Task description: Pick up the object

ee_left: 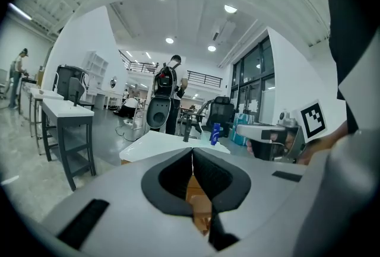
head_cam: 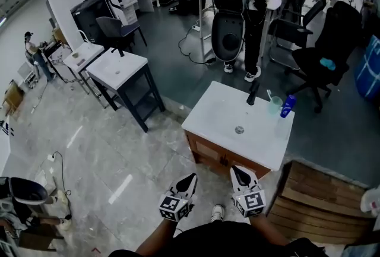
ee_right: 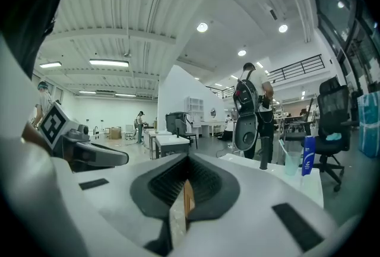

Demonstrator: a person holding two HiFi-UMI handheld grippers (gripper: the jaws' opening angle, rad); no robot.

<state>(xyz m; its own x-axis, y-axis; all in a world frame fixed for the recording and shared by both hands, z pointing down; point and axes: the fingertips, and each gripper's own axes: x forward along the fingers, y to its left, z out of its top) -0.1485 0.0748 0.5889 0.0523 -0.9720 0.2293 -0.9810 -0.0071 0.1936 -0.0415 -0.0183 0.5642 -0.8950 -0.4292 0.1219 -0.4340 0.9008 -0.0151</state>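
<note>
A white-topped wooden cabinet (head_cam: 221,108) stands just ahead of me. Along its far edge are a black upright tap (head_cam: 253,94), a clear cup (head_cam: 274,105) with a toothbrush, and a blue bottle (head_cam: 288,106). A round drain (head_cam: 239,130) lies mid-top. My left gripper (head_cam: 191,177) and right gripper (head_cam: 236,170) hover side by side short of the cabinet's near edge, both shut and empty. In the left gripper view the jaws (ee_left: 192,152) meet, with the blue bottle (ee_left: 215,133) far beyond. The right gripper (ee_right: 189,158) is likewise closed, and the bottle (ee_right: 307,155) and cup (ee_right: 290,162) show to its right.
A person with black gear (head_cam: 233,6) stands behind the cabinet. A black office chair (head_cam: 323,54) is at the right, a dark-legged white table (head_cam: 122,69) at the left, and a wooden platform (head_cam: 320,196) lies right of the cabinet. The floor is glossy grey.
</note>
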